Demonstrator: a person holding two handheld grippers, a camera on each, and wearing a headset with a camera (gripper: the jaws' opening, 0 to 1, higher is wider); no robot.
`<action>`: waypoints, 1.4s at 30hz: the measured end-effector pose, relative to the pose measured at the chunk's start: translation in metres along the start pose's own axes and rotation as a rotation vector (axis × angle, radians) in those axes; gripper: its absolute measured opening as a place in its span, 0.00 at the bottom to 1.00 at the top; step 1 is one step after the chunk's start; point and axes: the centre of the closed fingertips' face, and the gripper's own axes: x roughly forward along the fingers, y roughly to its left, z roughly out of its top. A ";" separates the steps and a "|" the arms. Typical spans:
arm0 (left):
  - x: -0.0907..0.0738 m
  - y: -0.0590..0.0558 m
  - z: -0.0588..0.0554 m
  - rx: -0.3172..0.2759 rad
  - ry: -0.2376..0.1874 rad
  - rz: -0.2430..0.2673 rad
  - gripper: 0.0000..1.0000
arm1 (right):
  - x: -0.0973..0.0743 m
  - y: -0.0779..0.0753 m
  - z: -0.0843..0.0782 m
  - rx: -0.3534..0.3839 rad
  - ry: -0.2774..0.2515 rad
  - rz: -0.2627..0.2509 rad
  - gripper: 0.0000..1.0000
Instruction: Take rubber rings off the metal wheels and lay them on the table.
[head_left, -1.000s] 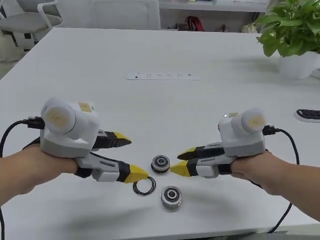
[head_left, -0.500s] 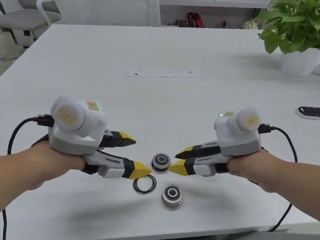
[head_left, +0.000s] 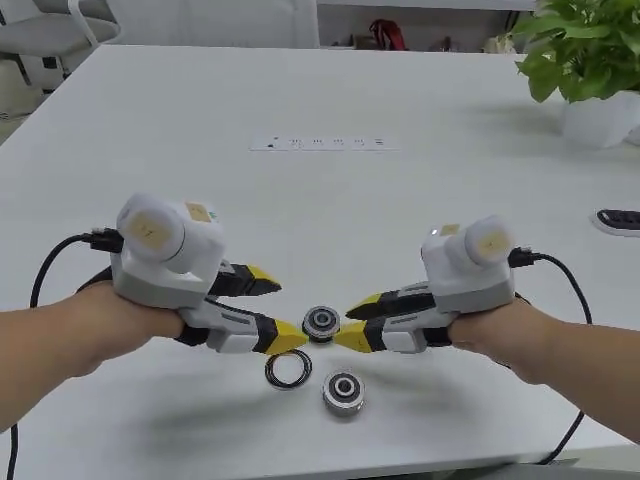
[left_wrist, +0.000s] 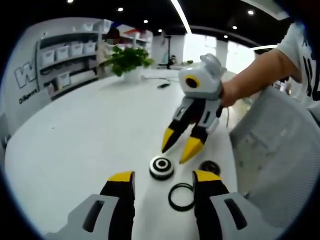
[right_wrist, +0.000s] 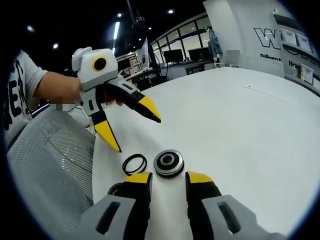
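On the table (head_left: 320, 90) | metal wheels (head_left: 322, 322) (head_left: 344, 391): 2 | rubber ring (head_left: 288, 370): 1 (lying loose)

Two wheels (head_left: 322, 322) (head_left: 343, 391), one loose ring (head_left: 288, 370)

Black rubber rings (head_left: 288, 369), silver metal wheels (head_left: 343, 390), white table (head_left: 330, 220).

— What else is out there besides the work?
— I've got a power strip (head_left: 323, 143) lying flat mid-way across, a potted plant (head_left: 585, 60) at the far right, and a dark flat gadget (head_left: 618, 221) by the right edge.
— And beyond?
— A grey chair (head_left: 50, 35), far left.
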 end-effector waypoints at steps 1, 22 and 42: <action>0.001 -0.001 0.000 0.001 0.000 -0.001 0.46 | 0.000 0.000 0.000 -0.001 0.001 0.001 0.24; 0.018 0.005 -0.003 -0.014 0.011 -0.002 0.40 | 0.007 -0.001 -0.004 -0.018 0.004 0.011 0.21; 0.032 0.005 -0.006 -0.006 0.028 -0.004 0.32 | 0.008 0.000 -0.006 -0.019 0.003 0.011 0.19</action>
